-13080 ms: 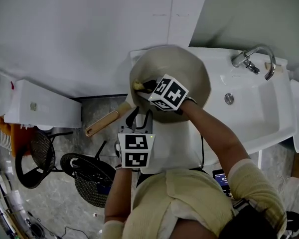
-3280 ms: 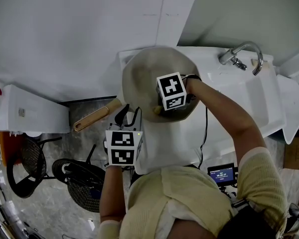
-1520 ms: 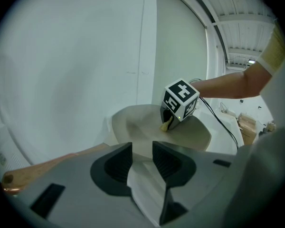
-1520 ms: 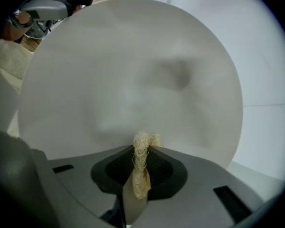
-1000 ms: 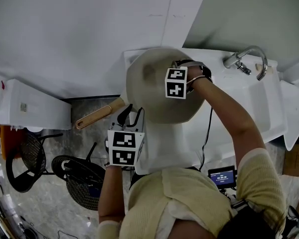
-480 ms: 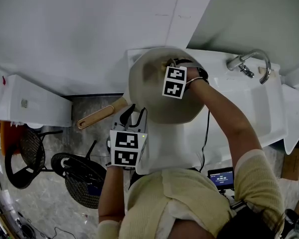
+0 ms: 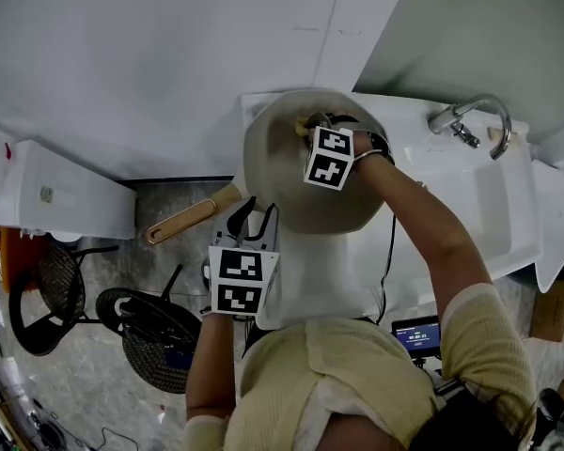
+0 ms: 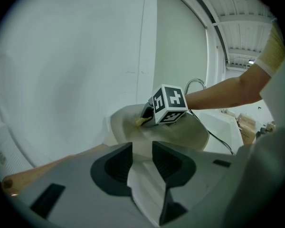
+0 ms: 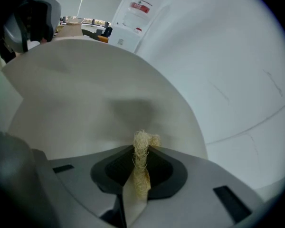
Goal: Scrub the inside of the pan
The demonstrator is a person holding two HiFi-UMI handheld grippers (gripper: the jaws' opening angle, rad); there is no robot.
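We judge the scrubbing midway: our right hand-held gripper [image 9: 140, 151] pinches a fibrous scrub pad [image 9: 141, 167] at the far inner wall of the pan [image 7: 291, 186], propped on the sink's [image 7: 470, 186] left end, while our left hand-held gripper [image 8: 141, 145], jaws spread and empty, hovers off that end, nothing blocking.

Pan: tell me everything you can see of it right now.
The pan is round and deep, matte pale beige inside, with a light wooden handle pointing lower left in the head view. It rests at the left end of the white sink unit. The right gripper, shut on a straw-coloured fibrous scrubber, reaches into it near the far rim. The left gripper hangs beside the handle, jaws open and empty.
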